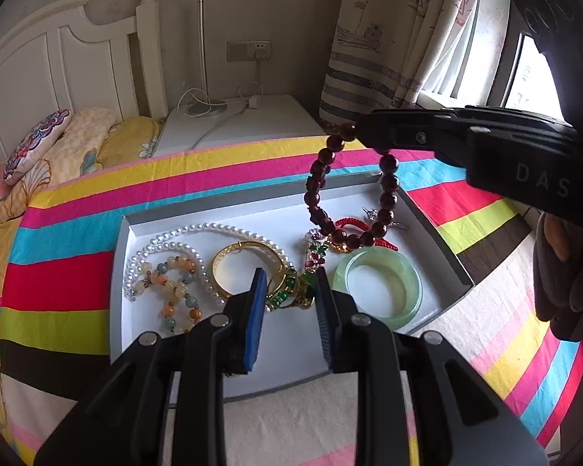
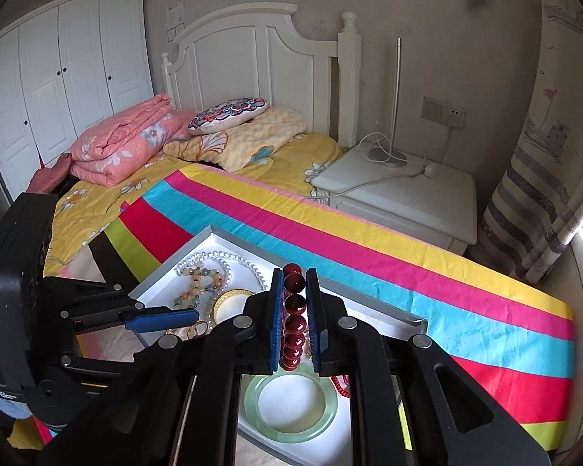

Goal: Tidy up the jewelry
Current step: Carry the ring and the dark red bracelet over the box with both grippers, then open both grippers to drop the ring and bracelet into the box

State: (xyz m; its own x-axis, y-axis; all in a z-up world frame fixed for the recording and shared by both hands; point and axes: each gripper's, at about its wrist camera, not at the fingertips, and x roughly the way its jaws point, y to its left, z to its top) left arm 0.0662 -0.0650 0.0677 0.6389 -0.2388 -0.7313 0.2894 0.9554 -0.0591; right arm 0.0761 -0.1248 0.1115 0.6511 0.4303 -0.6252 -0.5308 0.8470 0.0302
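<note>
A shallow grey-rimmed white tray (image 1: 136,219) lies on the striped bedspread and holds jewelry. My right gripper (image 1: 363,134) is shut on a dark red bead bracelet (image 1: 318,178) and holds it hanging above the tray's back right; the beads sit between its blue pads in the right wrist view (image 2: 294,303). My left gripper (image 1: 289,283) is open and empty, low over the tray's front, above a gold and green bangle (image 1: 287,291). In the tray lie a pearl necklace (image 1: 175,242), a pastel bead bracelet (image 1: 175,291), a gold bangle (image 1: 233,268) and a jade bangle (image 1: 379,285).
A red cord bracelet (image 1: 353,227) and a flower brooch (image 1: 316,252) lie at the tray's back. A white nightstand (image 2: 408,194) with a lamp and cables stands beyond the bed. Pillows and a folded pink quilt (image 2: 116,147) lie by the headboard. A curtain (image 1: 388,39) hangs at right.
</note>
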